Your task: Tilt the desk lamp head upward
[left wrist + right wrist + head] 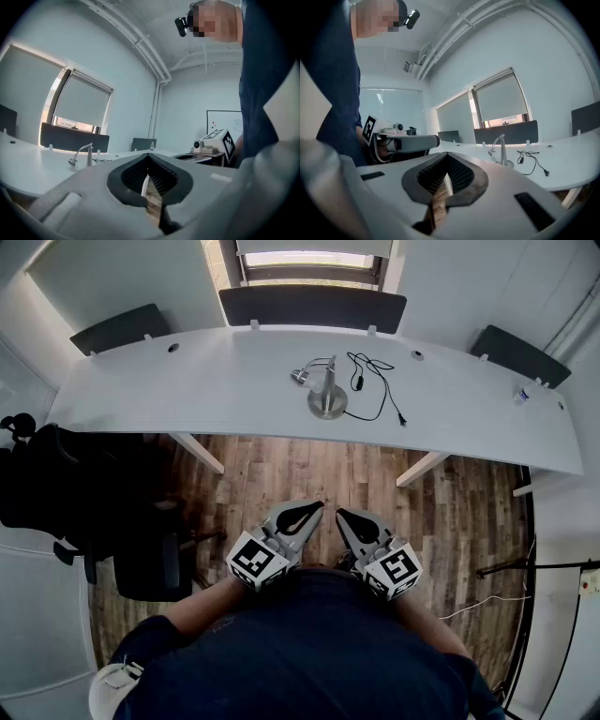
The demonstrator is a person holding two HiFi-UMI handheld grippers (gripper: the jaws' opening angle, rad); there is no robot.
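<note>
Two clenched, empty pairs of jaws: left gripper [315, 508] and right gripper [343, 515] hover well short of the lamp [327, 395] on the desk [187, 381]; the approach likely calls for reaching forward, opening, and gripping its drooping head [300, 377].

The desk lamp head [301, 376] is shown too small for its tilt to be told. The black chair [37, 486] is cut off by the left edge. A small object [521, 395] on the desk [187, 381] cannot be identified.

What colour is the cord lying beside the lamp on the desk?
Black; the cord shows best in the head view.
</note>
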